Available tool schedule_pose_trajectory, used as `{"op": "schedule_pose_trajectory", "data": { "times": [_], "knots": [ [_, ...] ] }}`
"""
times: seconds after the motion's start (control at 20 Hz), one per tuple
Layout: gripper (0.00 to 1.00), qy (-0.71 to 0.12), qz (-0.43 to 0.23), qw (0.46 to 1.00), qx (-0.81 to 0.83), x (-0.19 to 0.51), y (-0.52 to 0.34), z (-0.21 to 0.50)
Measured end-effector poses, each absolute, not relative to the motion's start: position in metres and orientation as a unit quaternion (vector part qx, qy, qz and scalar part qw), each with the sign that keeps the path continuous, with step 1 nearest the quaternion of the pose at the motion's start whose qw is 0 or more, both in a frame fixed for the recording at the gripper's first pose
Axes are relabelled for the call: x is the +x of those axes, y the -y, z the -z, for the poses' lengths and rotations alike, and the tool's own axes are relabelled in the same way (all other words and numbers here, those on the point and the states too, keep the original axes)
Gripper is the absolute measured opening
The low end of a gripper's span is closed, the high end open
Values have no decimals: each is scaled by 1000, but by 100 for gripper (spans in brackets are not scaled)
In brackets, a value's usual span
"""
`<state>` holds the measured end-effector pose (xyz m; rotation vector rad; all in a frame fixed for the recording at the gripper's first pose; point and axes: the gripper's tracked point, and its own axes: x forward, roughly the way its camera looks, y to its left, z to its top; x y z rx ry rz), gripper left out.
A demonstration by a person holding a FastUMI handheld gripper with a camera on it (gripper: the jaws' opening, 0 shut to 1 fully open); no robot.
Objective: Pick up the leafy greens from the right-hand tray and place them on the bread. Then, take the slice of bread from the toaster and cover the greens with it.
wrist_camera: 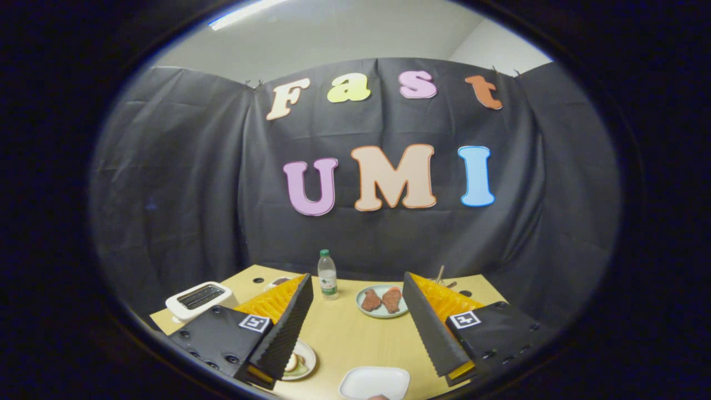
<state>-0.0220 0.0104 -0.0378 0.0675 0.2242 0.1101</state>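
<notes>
Far left on my table (344,339) I see the toaster (197,300), white, its slot facing up; I can't tell whether a slice sits inside. Just right of it comes my left finger (280,328), and under its tip a small plate (303,361) peeks out with pale and green bits on it, too hidden for me to name. Behind that finger there is part of a dish (278,282) I can't make out.

My gripper (355,322) hangs above the table with jaws released, wide apart, holding nothing. Between the fingers, toward the back edge, stands a bottle (327,275) with a green cap. Right of it lies a round plate (382,301) with two brown pieces of meat (381,299), close to my right finger (430,328). Nearer to me, between the fingertips, is a white tray (373,382) with something brownish at its near rim. I can't pick out the greens.
</notes>
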Motion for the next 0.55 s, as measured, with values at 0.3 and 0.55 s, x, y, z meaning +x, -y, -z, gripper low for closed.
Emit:
{"op": "schedule_pose_trajectory", "data": {
  "times": [0.3,0.55],
  "knots": [
    [100,-56,3,998,23,-27,29,4],
    [100,-45,29,998,19,-36,47,-6]
  ]
}}
